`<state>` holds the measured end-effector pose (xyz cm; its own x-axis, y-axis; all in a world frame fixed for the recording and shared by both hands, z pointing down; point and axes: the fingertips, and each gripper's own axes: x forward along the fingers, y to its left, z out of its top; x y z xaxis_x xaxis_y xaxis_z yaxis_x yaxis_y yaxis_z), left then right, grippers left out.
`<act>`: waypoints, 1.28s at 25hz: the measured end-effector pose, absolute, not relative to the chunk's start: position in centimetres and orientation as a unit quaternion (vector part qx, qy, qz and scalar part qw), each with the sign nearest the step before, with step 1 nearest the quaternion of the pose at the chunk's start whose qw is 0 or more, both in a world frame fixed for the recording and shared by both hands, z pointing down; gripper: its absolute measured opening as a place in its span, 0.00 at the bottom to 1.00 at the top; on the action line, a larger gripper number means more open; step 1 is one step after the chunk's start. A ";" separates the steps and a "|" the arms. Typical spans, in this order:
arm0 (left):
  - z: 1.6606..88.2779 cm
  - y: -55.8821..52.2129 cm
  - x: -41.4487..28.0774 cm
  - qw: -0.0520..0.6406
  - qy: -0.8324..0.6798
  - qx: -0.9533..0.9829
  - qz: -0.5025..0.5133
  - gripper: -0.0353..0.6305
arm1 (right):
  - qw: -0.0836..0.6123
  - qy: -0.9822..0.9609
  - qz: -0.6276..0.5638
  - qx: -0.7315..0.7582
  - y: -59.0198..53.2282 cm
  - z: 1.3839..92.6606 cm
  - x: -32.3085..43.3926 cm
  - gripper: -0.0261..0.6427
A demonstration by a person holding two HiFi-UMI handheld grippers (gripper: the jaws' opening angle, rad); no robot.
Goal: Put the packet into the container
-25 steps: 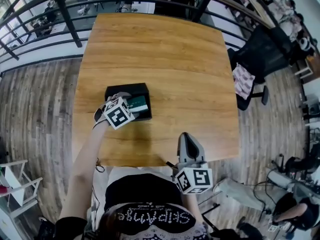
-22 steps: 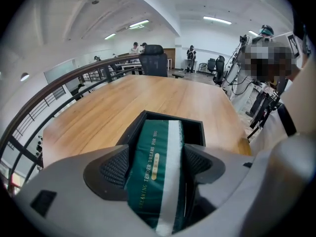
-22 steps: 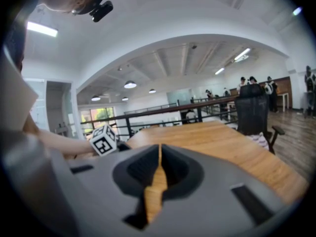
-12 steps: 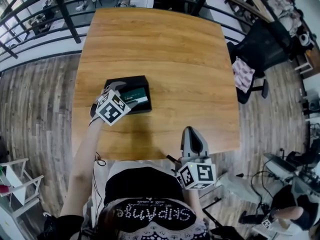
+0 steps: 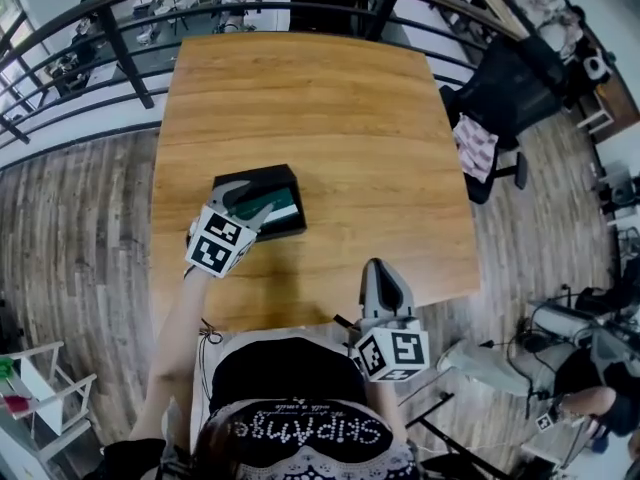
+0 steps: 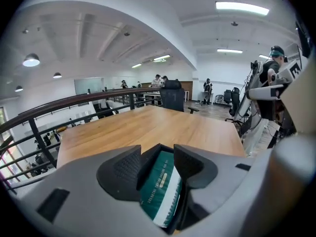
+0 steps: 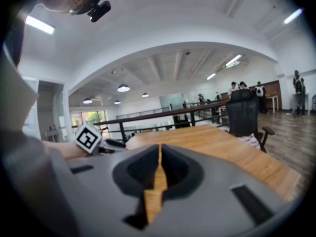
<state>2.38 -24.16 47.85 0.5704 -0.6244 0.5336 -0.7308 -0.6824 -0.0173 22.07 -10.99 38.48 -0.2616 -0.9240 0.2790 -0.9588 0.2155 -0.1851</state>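
The black container point(image 5: 232, 180) sits on the left half of the wooden counter point(image 5: 320, 98), and the green packet point(image 5: 281, 206) with its white edge lies flat inside it, toward the right-hand side. The left gripper point(image 5: 256, 196) hovers over the container's near side, its marker cube toward the person and its fingers point(image 5: 232, 190) spread wide apart with nothing clamped between them. In the left gripper view the packet point(image 6: 160, 184) shows down through the gap between the two dark pads, resting against the container's black inner wall point(image 6: 149, 157). From here the fingers seem clear of the packet, though whether a tip brushes it is hard to judge. The right gripper point(image 5: 381, 268) is well apart from the container, at the counter's near edge just in front of the person's body, pointing out across the wood. In its own view its fingers point(image 7: 138, 169) are pressed together, leaving only a thin slit through which the counter point(image 7: 222, 147) shows, and they grip nothing. The left gripper's marker cube point(image 7: 88, 136) appears off to the left in that view. A black office chair point(image 5: 505, 98) stands on the plank floor beyond the counter's right edge.
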 end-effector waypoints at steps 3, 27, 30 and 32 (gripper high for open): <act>46.3 -24.2 2.0 0.099 -0.402 0.880 0.233 0.33 | 0.051 -0.772 0.156 0.614 -10.5 37.8 22.3 0.10; 30.5 -17.8 -5.9 0.027 -0.547 0.837 0.023 0.10 | 0.040 -0.741 0.112 0.662 -6.7 34.0 23.8 0.09; 29.3 -15.5 -7.6 0.028 -0.563 0.826 0.002 0.10 | 0.040 -0.745 0.105 0.657 -6.7 33.5 23.2 0.09; 28.6 -14.2 -8.5 0.026 -0.572 0.820 -0.009 0.10 | 0.039 -0.748 0.099 0.655 -6.9 33.1 22.9 0.09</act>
<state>-8.54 -14.17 28.62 0.3458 -0.9382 0.0146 -0.9373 -0.3446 0.0521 22.89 -6.88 33.14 -0.1381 -0.9723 0.1888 -0.9879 0.1216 -0.0966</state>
